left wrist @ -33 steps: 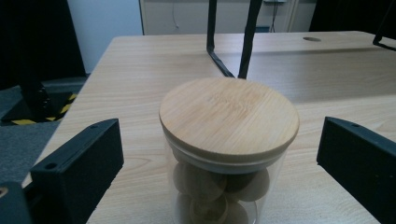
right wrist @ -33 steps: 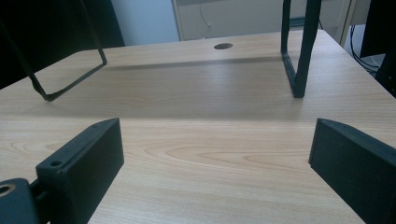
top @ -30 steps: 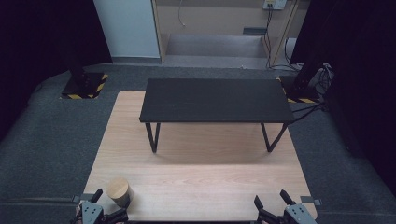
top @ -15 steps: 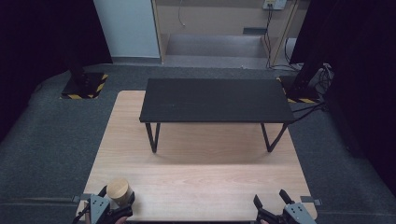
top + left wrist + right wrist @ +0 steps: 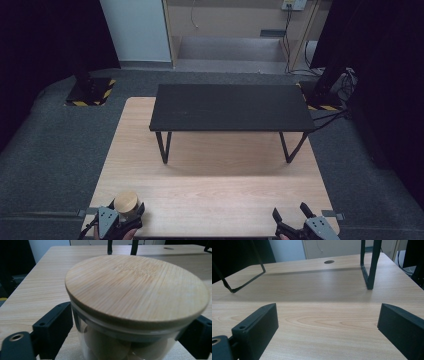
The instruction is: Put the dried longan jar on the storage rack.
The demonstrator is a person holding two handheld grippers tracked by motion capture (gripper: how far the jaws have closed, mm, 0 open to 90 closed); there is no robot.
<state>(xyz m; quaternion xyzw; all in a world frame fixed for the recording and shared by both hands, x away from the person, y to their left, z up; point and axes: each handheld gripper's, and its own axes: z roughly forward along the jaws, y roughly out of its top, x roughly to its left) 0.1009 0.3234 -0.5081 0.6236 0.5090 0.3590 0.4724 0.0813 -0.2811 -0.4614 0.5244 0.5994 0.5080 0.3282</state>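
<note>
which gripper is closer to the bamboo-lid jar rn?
Left. The left gripper has its jaws on either side of the bamboo-lid jar; the right gripper sits at the wooden table's opposite corner, jaws open.

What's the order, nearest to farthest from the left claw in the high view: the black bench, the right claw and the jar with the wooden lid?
1. Jar with the wooden lid: between the jaws of the left claw, near-left corner of the wooden table.
2. Right claw: along the near edge, at the right.
3. Black bench: across the table, at its far end.
</note>
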